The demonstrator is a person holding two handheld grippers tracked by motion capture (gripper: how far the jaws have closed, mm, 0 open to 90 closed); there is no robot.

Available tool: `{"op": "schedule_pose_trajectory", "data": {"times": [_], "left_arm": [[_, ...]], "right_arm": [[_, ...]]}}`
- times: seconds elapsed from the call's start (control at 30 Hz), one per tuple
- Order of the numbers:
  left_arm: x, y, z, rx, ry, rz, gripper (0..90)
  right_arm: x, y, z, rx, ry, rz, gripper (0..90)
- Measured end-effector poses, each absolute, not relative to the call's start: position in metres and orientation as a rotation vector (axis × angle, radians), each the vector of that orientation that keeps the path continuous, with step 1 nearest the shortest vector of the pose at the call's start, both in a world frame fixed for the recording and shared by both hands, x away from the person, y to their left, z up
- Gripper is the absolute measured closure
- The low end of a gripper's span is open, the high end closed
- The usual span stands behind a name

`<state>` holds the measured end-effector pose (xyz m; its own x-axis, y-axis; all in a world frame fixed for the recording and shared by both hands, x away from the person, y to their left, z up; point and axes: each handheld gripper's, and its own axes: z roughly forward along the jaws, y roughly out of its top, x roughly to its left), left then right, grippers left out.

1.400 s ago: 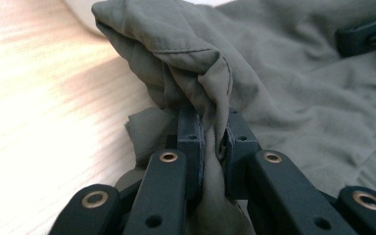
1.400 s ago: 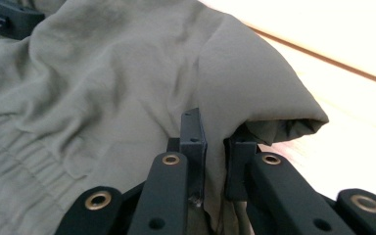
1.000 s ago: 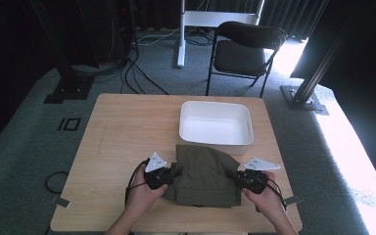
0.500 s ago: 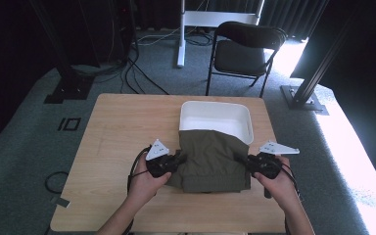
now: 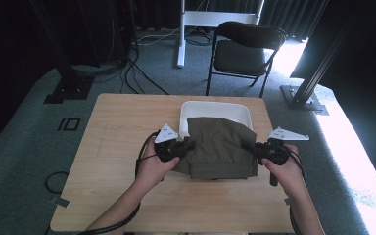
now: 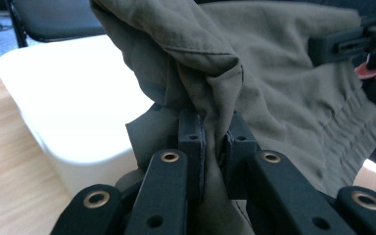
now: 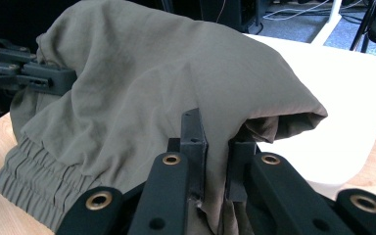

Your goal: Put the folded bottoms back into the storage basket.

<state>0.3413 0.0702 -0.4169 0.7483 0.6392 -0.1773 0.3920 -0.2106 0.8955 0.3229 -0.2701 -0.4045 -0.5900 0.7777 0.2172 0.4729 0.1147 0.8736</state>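
A wooden desk carries a white tub toward its far side. Held between the two grippers is a folded olive garment, its far edge reaching over the tub's near rim and its near, elastic-gathered edge hanging just above the desk.

The left gripper has its fingers closed on a bunched fold at the garment's left edge; the right gripper has its fingers pinched on the right edge the same way.

The cloth looks light and limp: it sags and creases between the two holds, so it will likely droop and unfold if only one side is carried. Holding both side edges through all the folded layers seems the safest way to keep the stack together.
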Motion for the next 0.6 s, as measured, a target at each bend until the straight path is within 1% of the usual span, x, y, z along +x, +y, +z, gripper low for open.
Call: {"op": "schedule_pose_trajectory", "data": {"times": [0.27, 0.37, 0.47, 0.6], "left_arm": [[0.361, 0.063, -0.393, 1.825, 0.774, 0.356, 83.7], [0.368, 0.061, -0.388, 1.814, 0.775, 0.354, 83.6], [0.382, 0.06, -0.384, 1.799, 0.777, 0.357, 83.6], [0.399, 0.059, -0.383, 1.782, 0.805, 0.33, 83.6]], "right_arm": [[0.347, -0.276, -0.386, 1.256, 2.062, 1.492, 82.5], [0.355, -0.277, -0.381, 1.261, 2.059, 1.488, 82.5], [0.37, -0.278, -0.371, 1.276, 2.045, 1.487, 82.5], [0.384, -0.28, -0.364, 1.293, 2.043, 1.474, 82.5]]}}
